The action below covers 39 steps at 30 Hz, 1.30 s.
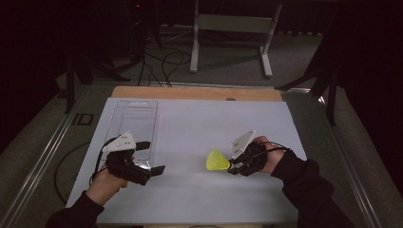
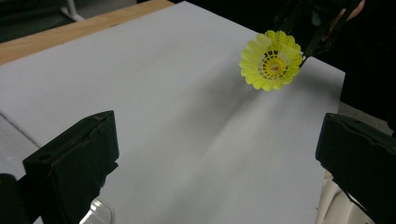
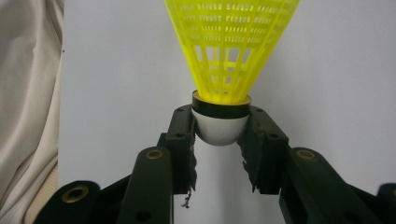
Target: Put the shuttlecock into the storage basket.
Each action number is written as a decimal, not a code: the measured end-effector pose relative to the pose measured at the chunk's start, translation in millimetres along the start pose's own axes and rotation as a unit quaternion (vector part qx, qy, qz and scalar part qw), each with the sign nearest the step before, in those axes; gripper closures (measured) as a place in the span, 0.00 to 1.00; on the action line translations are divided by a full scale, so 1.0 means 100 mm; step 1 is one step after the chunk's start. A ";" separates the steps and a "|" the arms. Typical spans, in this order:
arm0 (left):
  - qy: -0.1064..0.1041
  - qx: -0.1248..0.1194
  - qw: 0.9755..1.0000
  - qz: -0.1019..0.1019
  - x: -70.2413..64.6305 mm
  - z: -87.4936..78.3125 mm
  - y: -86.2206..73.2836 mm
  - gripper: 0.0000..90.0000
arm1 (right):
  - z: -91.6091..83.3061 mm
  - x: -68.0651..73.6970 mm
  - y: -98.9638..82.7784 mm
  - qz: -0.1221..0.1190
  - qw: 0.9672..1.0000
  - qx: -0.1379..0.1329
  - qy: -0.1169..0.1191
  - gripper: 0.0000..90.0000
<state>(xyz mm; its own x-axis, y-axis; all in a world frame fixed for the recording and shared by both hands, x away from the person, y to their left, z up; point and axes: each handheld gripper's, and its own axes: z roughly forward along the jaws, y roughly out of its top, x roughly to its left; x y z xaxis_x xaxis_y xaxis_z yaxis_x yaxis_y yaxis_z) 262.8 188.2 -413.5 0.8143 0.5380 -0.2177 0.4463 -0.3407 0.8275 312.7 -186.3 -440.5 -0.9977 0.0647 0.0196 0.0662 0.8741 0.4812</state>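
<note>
A yellow plastic shuttlecock with a white cork head hangs just above the white table sheet, right of centre. My right gripper is shut on its cork; in the right gripper view both jaws clamp the white head and the yellow skirt points away. My left gripper stands open at the left, its jaws wide apart with nothing between them. From the left gripper view the shuttlecock faces me skirt-first, held by the other gripper at upper right.
A clear plastic tray lies on the sheet's left side, just beyond my left gripper; its rounded edge shows low in the left gripper view. A wooden table edge runs along the far side. Cables and a frame stand on the floor beyond.
</note>
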 end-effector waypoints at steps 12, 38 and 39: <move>-0.017 0.040 0.999 0.007 0.02 0.23 0.37 0.00 | -0.01 0.02 0.04 -0.005 1.000 -0.004 0.001 0.73; -0.065 0.136 0.988 -0.015 -0.01 0.87 0.72 0.07 | -0.01 0.04 0.11 -0.012 1.000 -0.004 0.007 0.74; -0.071 0.138 0.988 -0.014 -0.01 0.89 0.72 0.08 | -0.01 0.04 0.11 -0.012 1.000 -0.004 0.007 0.73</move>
<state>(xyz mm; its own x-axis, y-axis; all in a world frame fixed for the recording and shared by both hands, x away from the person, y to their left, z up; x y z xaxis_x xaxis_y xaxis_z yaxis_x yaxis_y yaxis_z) 327.2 93.9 -399.5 0.8352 0.4430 -0.3258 0.5379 -0.5347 0.6518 309.5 -176.9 -434.2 -0.9991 0.0373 0.0212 0.0429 0.8711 0.4892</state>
